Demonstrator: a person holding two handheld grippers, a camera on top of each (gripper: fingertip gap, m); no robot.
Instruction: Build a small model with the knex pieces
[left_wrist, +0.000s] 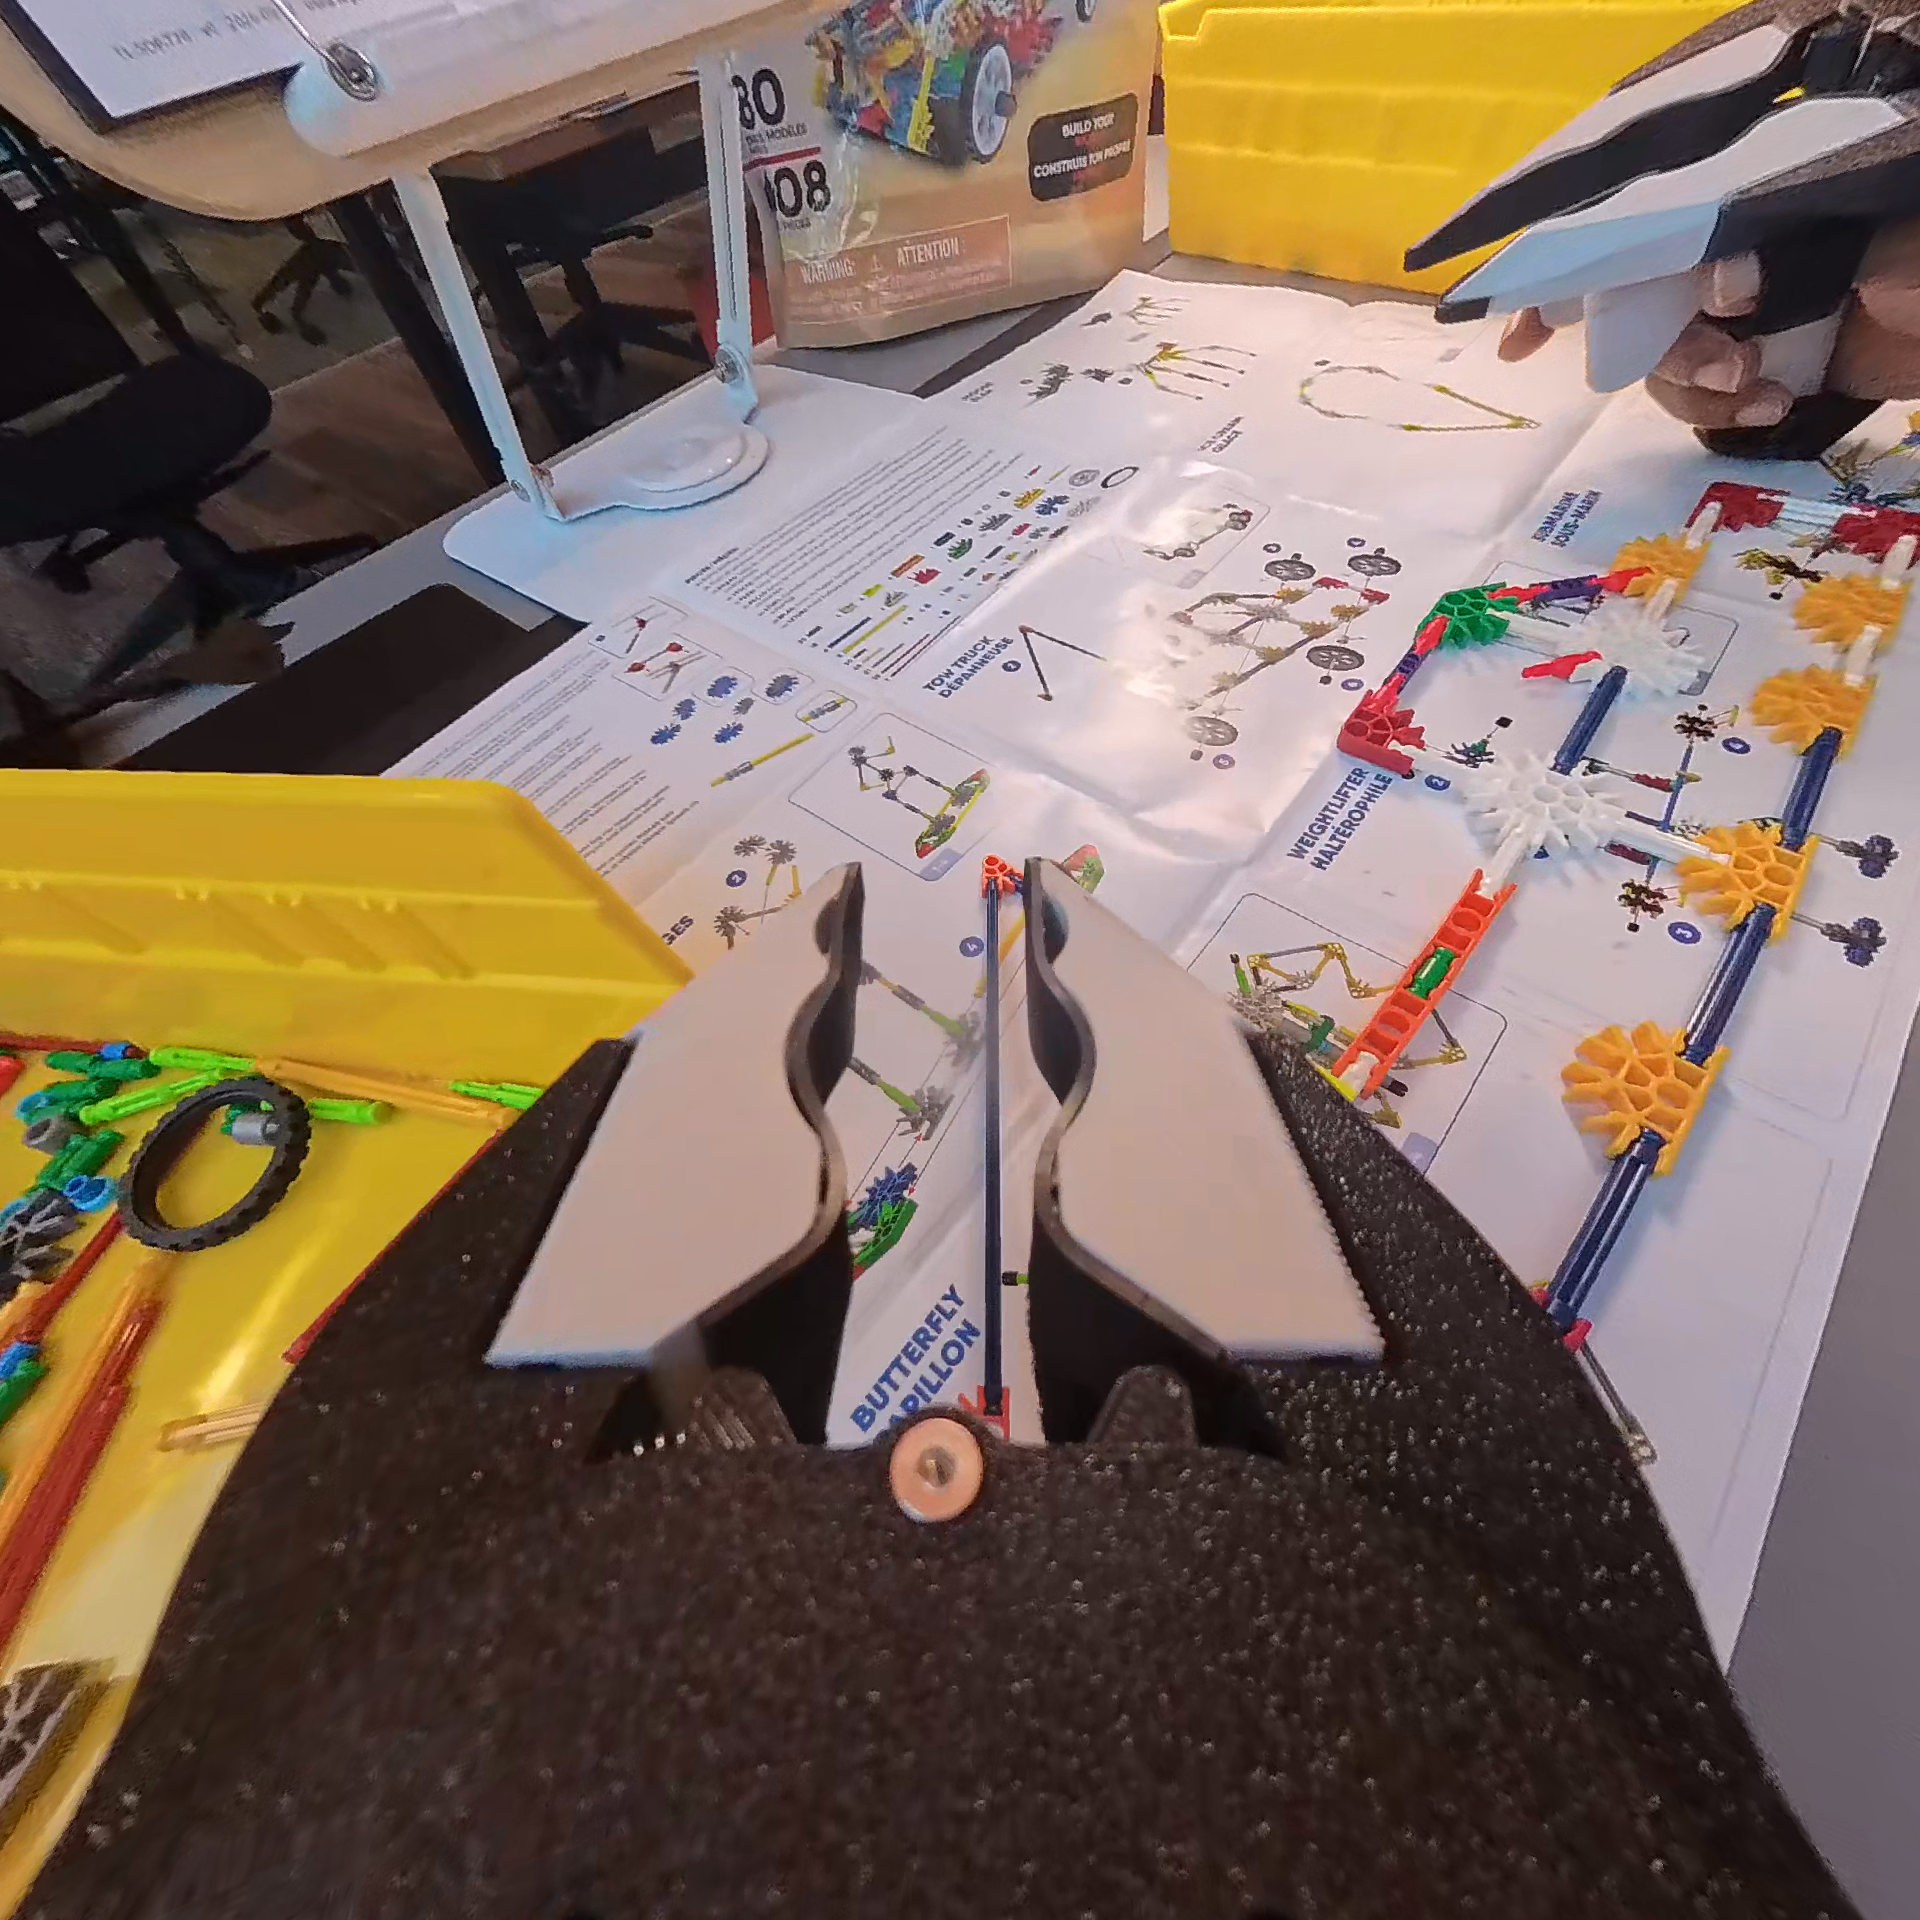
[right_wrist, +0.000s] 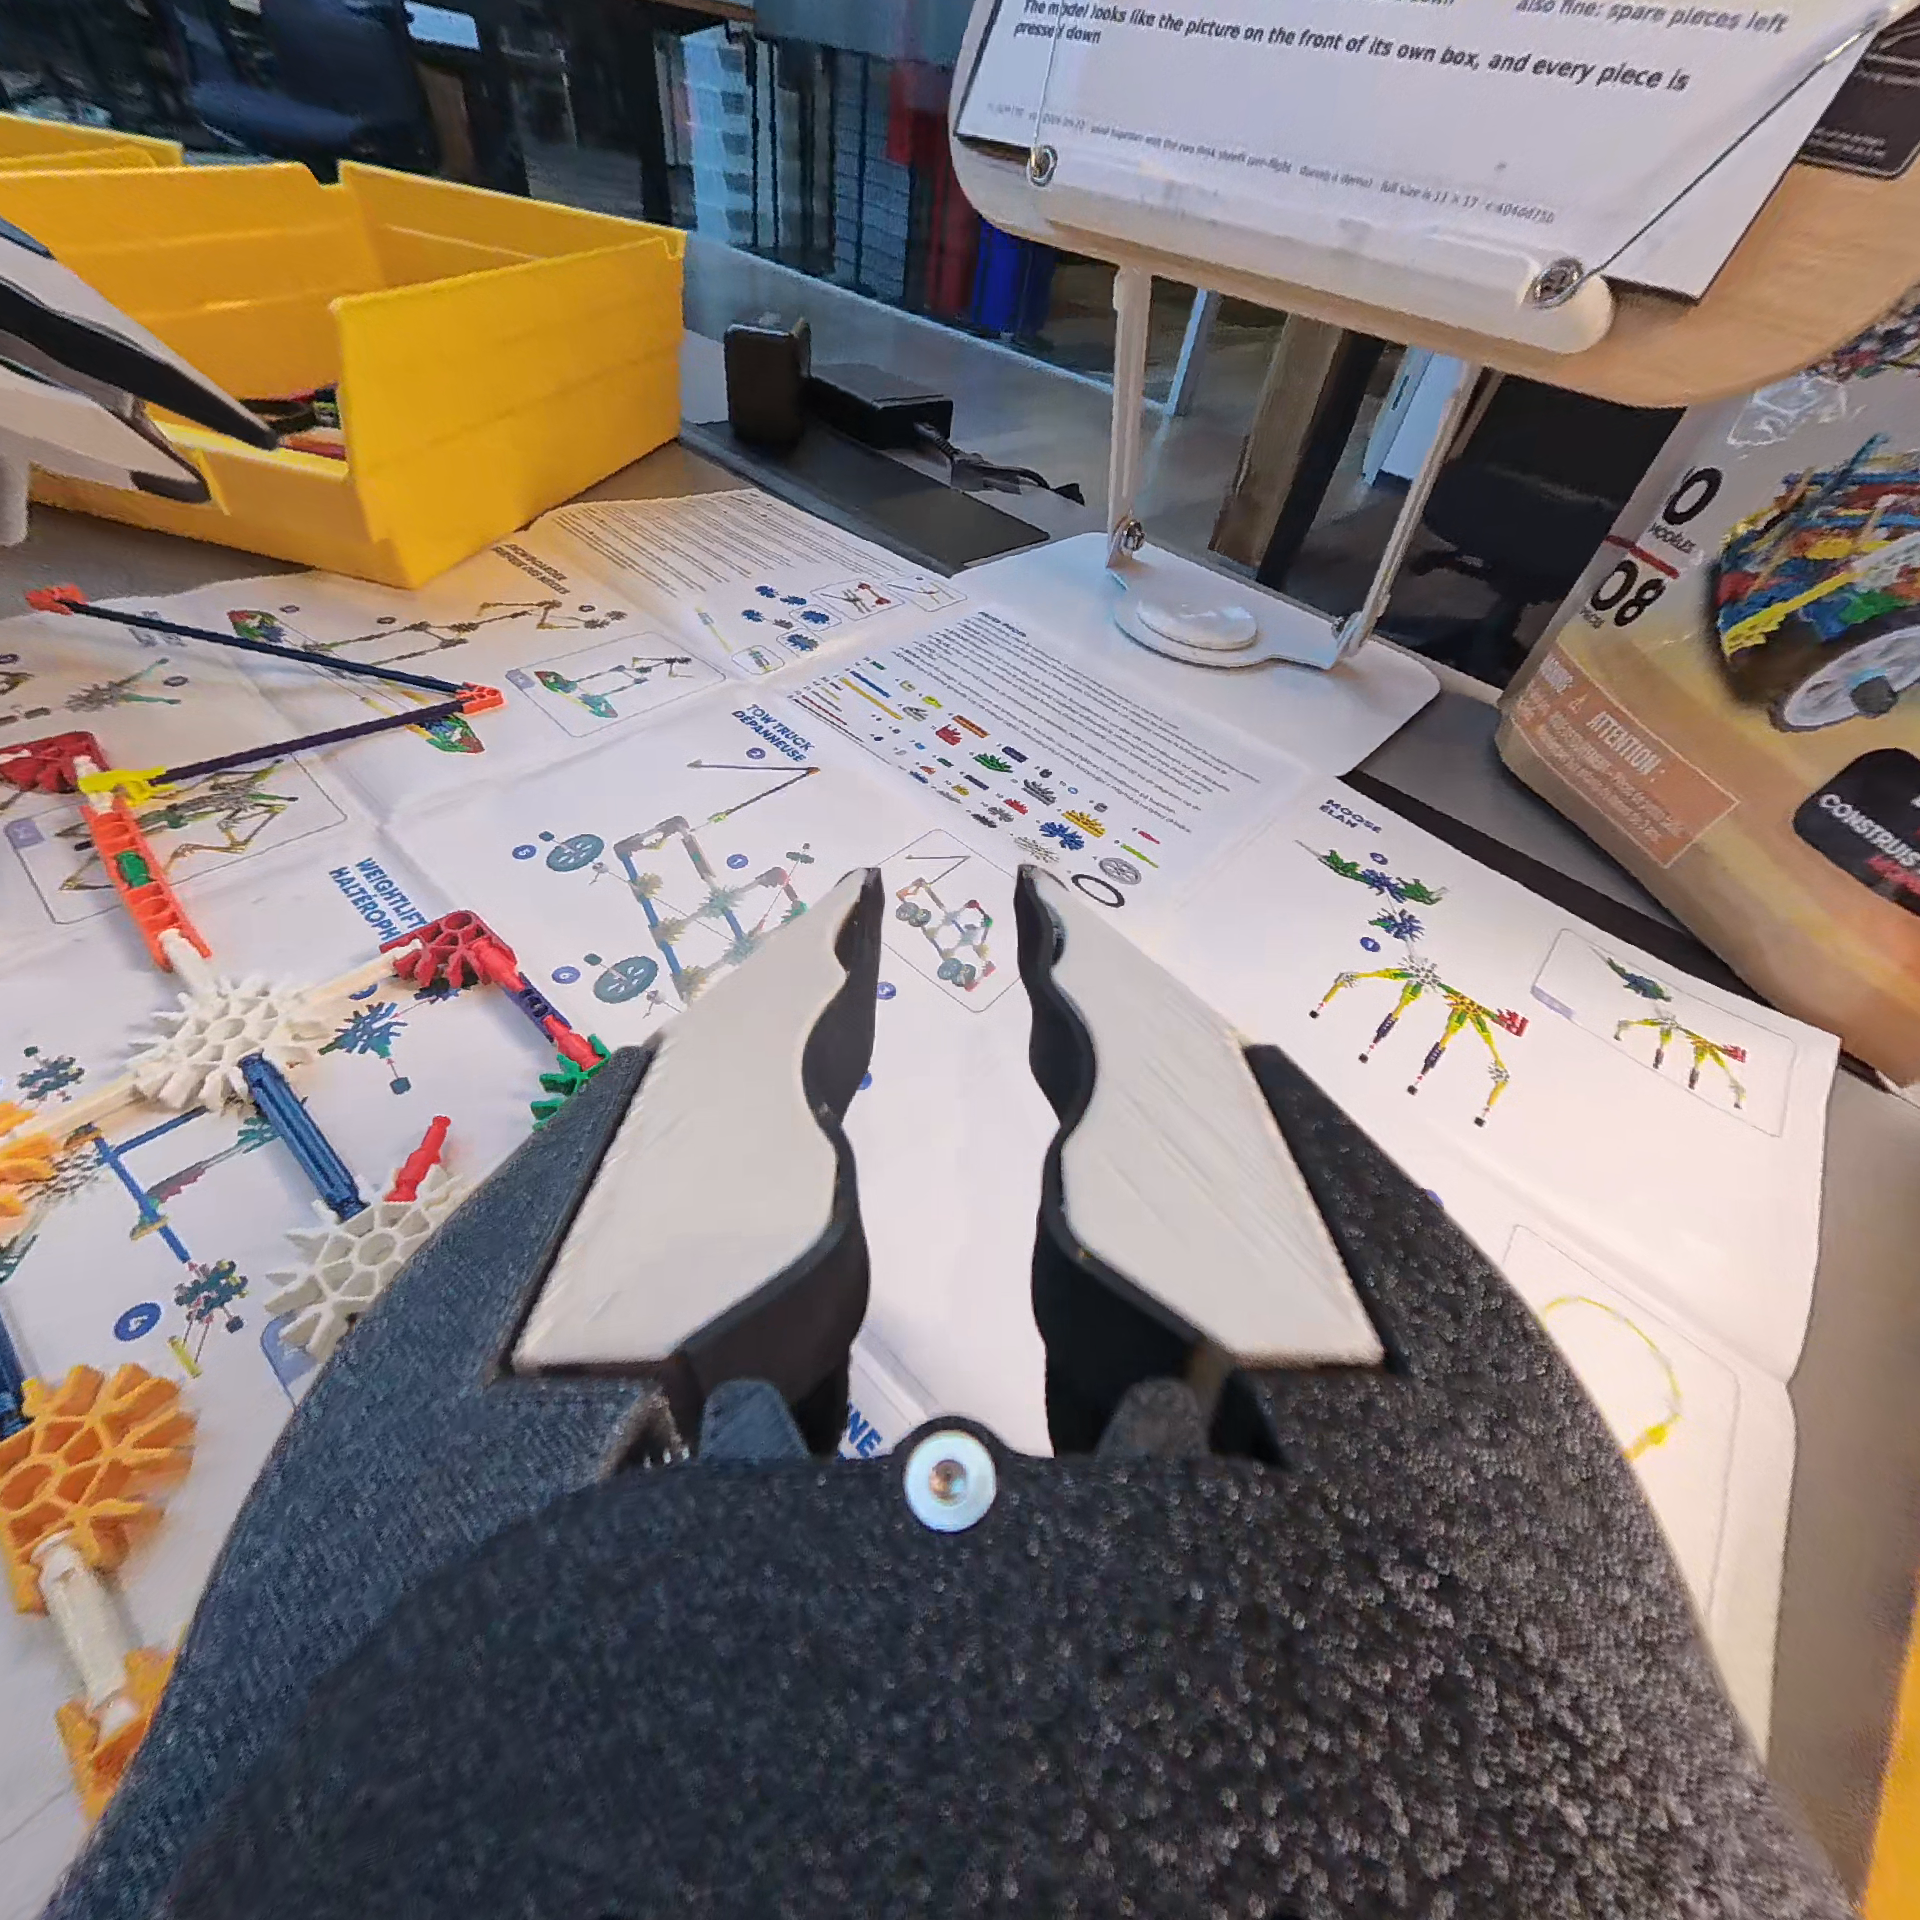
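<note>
Yellow plastic parts bin (left_wrist: 312, 883) left of white printed instruction sheet (left_wrist: 1039, 582); left gripper (left_wrist: 942, 883) narrowly parted over thin dark-blue rod (left_wrist: 989, 1143), gripping nothing. Right gripper (right_wrist: 948, 883) over sheet, narrowly parted, empty.

My right tongs (right_wrist: 948, 883): jaws parted, empty, above instruction sheet (right_wrist: 1039, 727) | rod-and-connector model (right_wrist: 239, 1049) to their left | yellow bin (right_wrist: 499, 353) beyond.

Glossy yellow plastic bin (right_wrist: 499, 343); matt paper instruction sheet (right_wrist: 1143, 1039); rough-textured gripper body.
</note>
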